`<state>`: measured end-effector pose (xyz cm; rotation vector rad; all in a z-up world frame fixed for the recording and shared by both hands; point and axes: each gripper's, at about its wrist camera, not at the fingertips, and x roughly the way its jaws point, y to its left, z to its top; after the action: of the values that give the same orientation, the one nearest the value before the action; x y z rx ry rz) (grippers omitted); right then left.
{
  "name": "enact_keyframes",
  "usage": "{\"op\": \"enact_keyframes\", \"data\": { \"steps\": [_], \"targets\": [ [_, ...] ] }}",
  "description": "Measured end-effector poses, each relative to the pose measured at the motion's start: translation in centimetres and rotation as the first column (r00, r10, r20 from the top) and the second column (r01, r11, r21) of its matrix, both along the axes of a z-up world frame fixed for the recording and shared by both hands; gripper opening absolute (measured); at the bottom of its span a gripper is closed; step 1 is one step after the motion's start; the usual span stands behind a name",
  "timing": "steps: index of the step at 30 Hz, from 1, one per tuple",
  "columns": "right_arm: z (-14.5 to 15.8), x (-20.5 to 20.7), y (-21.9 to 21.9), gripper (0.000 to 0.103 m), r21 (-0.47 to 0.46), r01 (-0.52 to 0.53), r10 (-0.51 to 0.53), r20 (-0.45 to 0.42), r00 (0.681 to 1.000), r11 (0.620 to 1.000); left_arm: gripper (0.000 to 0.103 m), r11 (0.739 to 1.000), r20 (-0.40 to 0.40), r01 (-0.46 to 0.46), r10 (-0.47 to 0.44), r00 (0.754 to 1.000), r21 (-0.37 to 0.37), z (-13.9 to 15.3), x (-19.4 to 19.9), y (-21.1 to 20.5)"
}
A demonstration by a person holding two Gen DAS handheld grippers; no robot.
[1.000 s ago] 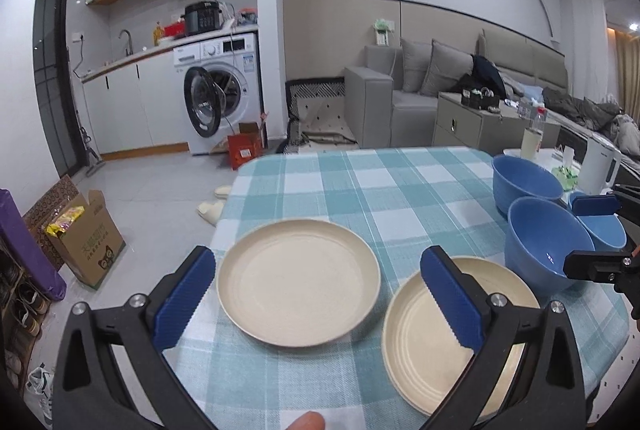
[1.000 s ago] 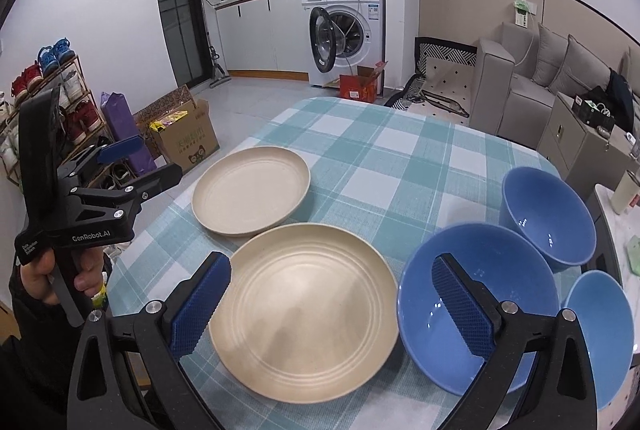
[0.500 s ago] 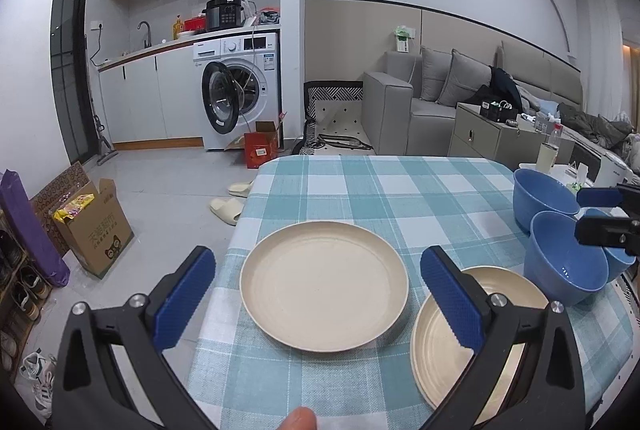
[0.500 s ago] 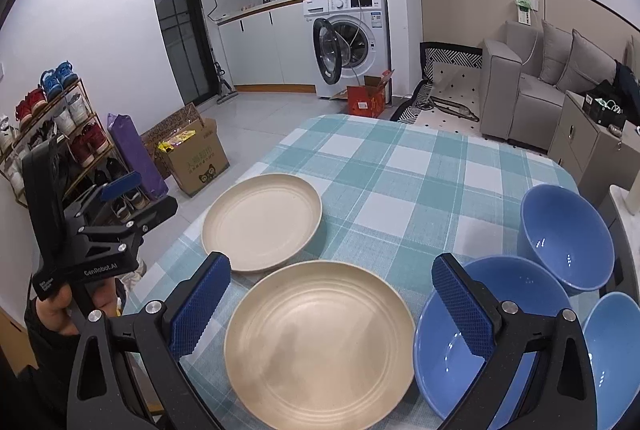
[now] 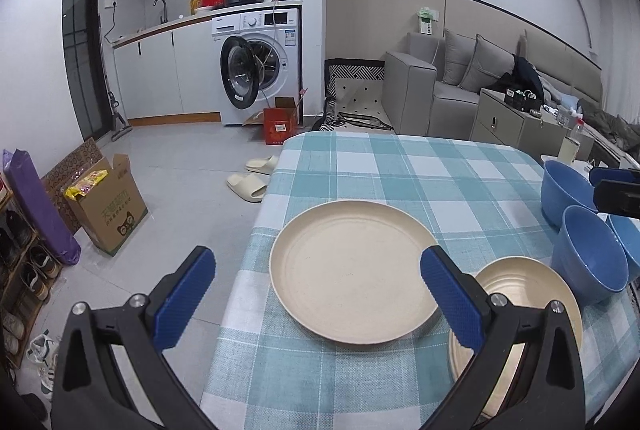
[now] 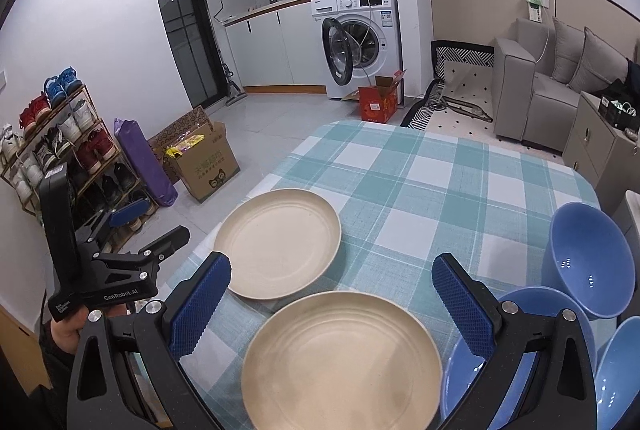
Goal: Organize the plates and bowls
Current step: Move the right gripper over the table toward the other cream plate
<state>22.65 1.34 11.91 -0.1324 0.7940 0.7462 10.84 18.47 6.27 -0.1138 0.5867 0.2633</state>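
Checked teal-and-white cloth covers the counter (image 6: 424, 186), which stands in an open room with a washing machine (image 6: 360, 42) behind it. Two beige plates lie flat and separate on the cloth: the far plate (image 6: 280, 242) toward the left edge and the near plate (image 6: 340, 358) just beside it, rims close but not overlapping. Three blue bowls sit at the right side: the far bowl (image 6: 592, 262), the middle bowl (image 6: 480, 358) and the right bowl (image 6: 620, 374), the last mostly cut off by the frame, so whether it touches its neighbour cannot be confirmed. No stacking is evident; the task appears to be at its start, with both plates and all bowls left to gather. The left tool (image 5: 316, 294) is spread wide and empty, positioned low before the far plate. The right tool (image 6: 332, 298) is likewise spread and empty above the near plate. Compared with the earlier frames, both tools have drawn back toward the near edge, and no dish has moved.
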Motion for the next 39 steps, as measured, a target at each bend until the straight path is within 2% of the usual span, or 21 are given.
{"op": "enact_keyframes", "data": {
  "steps": [5,13,24,39],
  "targets": [
    [-0.4,0.9,0.9,0.102,-0.029,0.03,-0.031,-0.013,0.999,0.999,0.103,1.0,0.004,-0.018,0.019,1.0,-0.014,-0.5,0.1,1.1],
    [-1.1,2.2,1.9,0.102,-0.021,0.051,-0.051,-0.037,0.998,0.998,0.103,0.999,-0.004,-0.037,0.037,0.999,-0.013,-1.5,0.6,1.9],
    [-1.5,3.7,4.0,0.102,-0.028,0.036,-0.038,-0.059,0.998,0.999,0.103,0.998,-0.025,-0.053,0.052,0.998,-0.033,-2.7,1.1,3.0],
    [-5.0,5.6,6.7,0.098,-0.079,0.027,-0.038,-0.133,0.99,0.996,0.103,0.991,-0.102,-0.097,0.087,0.991,-0.091,-5.8,2.7,4.4]
  ]
}}
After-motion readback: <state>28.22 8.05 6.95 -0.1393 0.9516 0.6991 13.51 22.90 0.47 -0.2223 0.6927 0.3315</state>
